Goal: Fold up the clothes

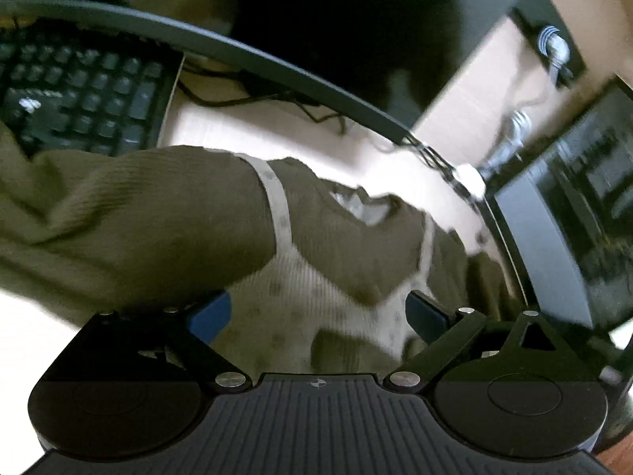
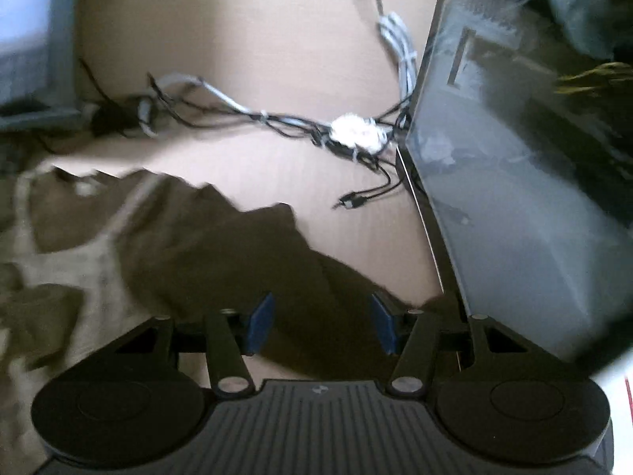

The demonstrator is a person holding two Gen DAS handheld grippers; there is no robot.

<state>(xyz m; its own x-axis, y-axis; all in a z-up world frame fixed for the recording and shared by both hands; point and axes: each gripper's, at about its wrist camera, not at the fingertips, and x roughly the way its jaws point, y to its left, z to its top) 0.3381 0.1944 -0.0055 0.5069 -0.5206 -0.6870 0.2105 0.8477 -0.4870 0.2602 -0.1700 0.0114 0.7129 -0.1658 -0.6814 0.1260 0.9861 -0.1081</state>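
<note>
Meanwhile, the left claw [image 1: 318,310] stands wide open with nothing gripped, its blue pads either side of a cream, spotted panel of the garment [image 1: 158,221], an olive ribbed knit that fills the lower and left of the left wrist view; the right claw [image 2: 320,322] is likewise parted and empty, hovering over a dark olive fold at the bottom centre of its own frame. Whether either pad touches cloth cannot be told through the blur. The garment lies rumpled on the pale table [image 2: 257,19], one sleeve bulging across the left of the left view, so the sound course would seem to be to take an edge or shoulder seam in each claw, close on a single layer and draw the cloth flat before folding. Both claws point forward and downward, low over the fabric. Beyond lie a black keyboard [image 1: 79,91] at upper left, a tangle of cables [image 2: 352,132] at centre and a computer case [image 2: 514,198] at right, close enough to snag a dragged sleeve.
</note>
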